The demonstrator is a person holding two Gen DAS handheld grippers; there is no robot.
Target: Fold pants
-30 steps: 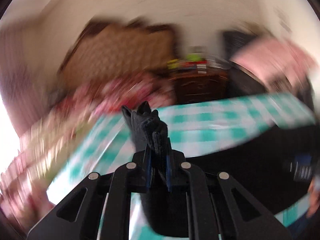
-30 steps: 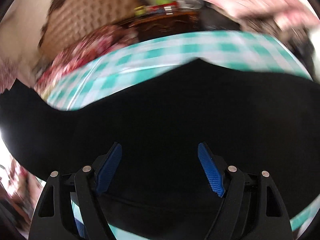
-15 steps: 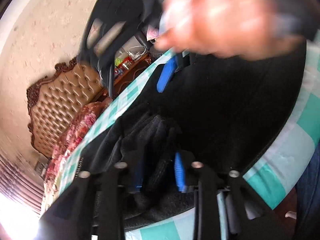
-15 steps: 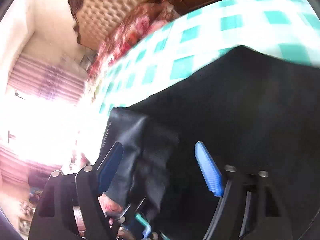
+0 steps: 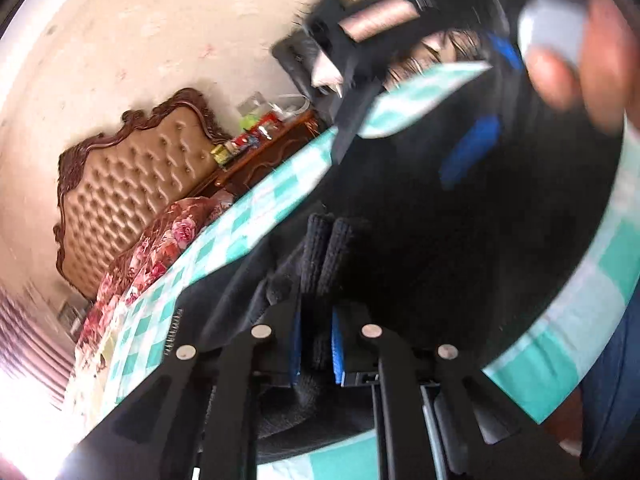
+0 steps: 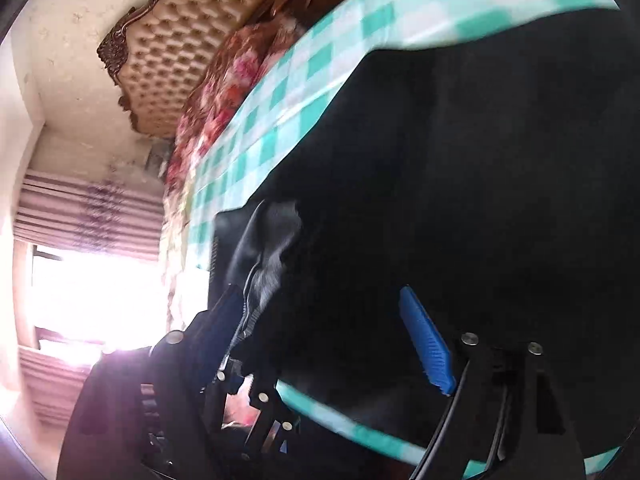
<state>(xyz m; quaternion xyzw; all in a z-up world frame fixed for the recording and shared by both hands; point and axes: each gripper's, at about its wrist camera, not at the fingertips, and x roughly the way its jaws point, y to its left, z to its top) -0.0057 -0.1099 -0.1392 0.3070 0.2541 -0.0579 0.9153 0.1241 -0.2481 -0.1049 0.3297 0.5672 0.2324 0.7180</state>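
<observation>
Fold in progress: left hand-held gripper [image 5: 316, 344] clenched on a bunched edge of the black pants [image 5: 460, 248]; right hand-held gripper [image 6: 332, 332], just widened, ungripped above the cloth, must next close on the edge beside it

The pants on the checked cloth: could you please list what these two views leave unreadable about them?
- Pants: fold lines lost in the right wrist view; the black fabric shows no detail.
- Near edge: cut off by the left gripper in its own view.
- Right gripper: blurred in the left wrist view, partly behind a hand.
</observation>
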